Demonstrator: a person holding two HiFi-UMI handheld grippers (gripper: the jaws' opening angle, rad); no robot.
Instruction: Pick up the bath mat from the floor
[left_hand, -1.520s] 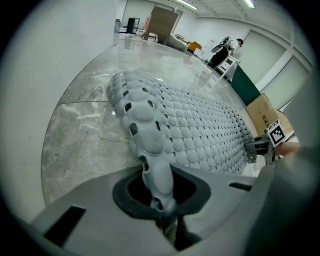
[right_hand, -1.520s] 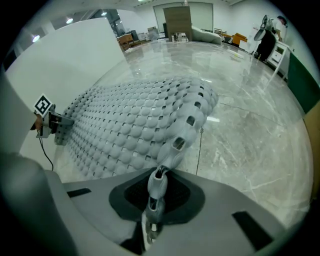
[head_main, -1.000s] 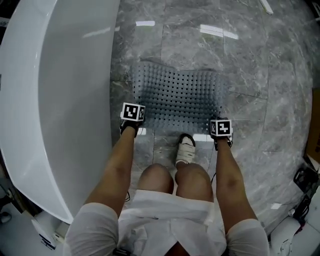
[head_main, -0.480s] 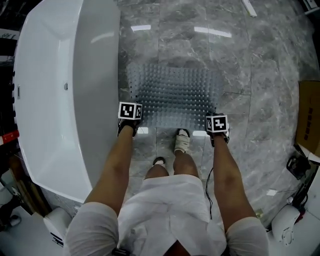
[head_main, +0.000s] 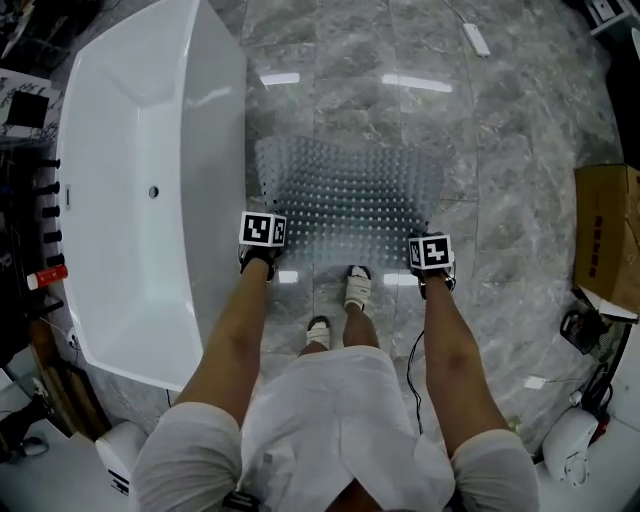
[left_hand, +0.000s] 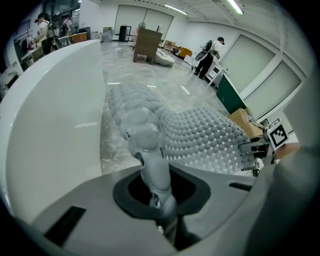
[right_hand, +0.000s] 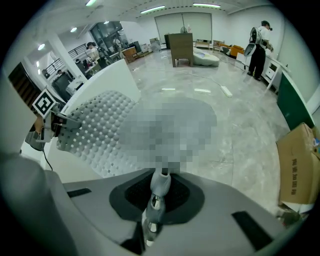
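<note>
**Grey studded bath mat (head_main: 345, 200) clamped at both near corners**

The jaws of the left gripper (left_hand: 159, 202) are shut tight on a fold of the mat's near-left corner. The right gripper (right_hand: 151, 205) pinches the near-right corner likewise. The mat spreads ahead between them, its near edge raised off the marble floor (head_main: 500, 150), its left side just beside the white bathtub (head_main: 140, 200). A cardboard box (head_main: 605, 235) sits well right.

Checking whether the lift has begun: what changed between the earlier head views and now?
The person stood up from a crouch, and the left gripper and right gripper rose, drawing up the near edge of the grey studded rubber bath mat; whether its far end has left the grey marble floor is unclear. Unchanged: both jaws shut on the mat's near corners; nothing let go.
</note>
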